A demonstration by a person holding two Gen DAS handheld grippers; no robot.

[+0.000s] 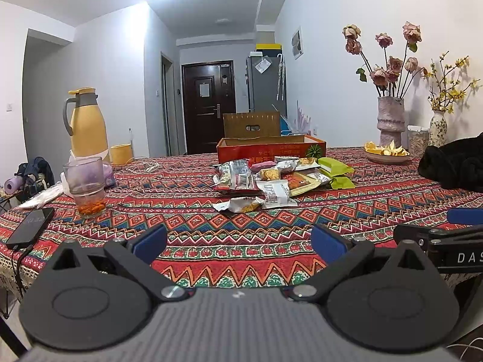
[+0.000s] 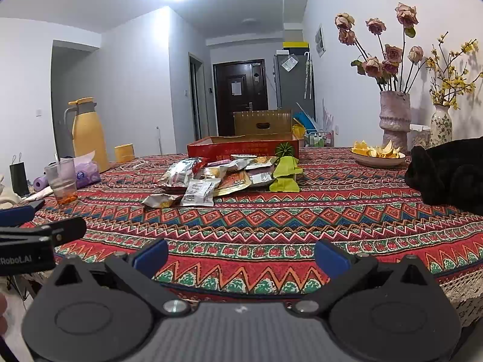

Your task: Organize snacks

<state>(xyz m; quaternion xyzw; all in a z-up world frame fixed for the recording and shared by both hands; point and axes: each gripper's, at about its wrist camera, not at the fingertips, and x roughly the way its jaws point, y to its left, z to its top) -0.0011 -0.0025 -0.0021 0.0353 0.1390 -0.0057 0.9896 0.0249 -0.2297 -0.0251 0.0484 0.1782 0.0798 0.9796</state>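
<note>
From the left wrist view, the left gripper point(image 1: 238, 241) hangs over the near edge of the table point(image 1: 193, 211) with its blue pads spread wide and nothing between them. The snacks point(image 1: 271, 181) lie in a loose heap just in front of the red box point(image 1: 271, 147), well apart from the gripper. One small packet point(image 1: 241, 204) sits on the near side of the heap, farthest from the box. A glass cup point(image 1: 86, 185) and a yellow jug point(image 1: 86, 123) stand far to the left of the box, and a bowl of peel point(image 1: 386, 152) to its right.

From the right wrist view, the right gripper point(image 2: 241, 259) is likewise spread wide and empty, low over the table's near edge. The heap lies just before the red box, two green packets point(image 2: 285, 175) at its right side. Whether the box holds anything I cannot tell.

Judging by this, the sorting has not begun: no packet is lifted, and the whole heap is left to put away.
</note>
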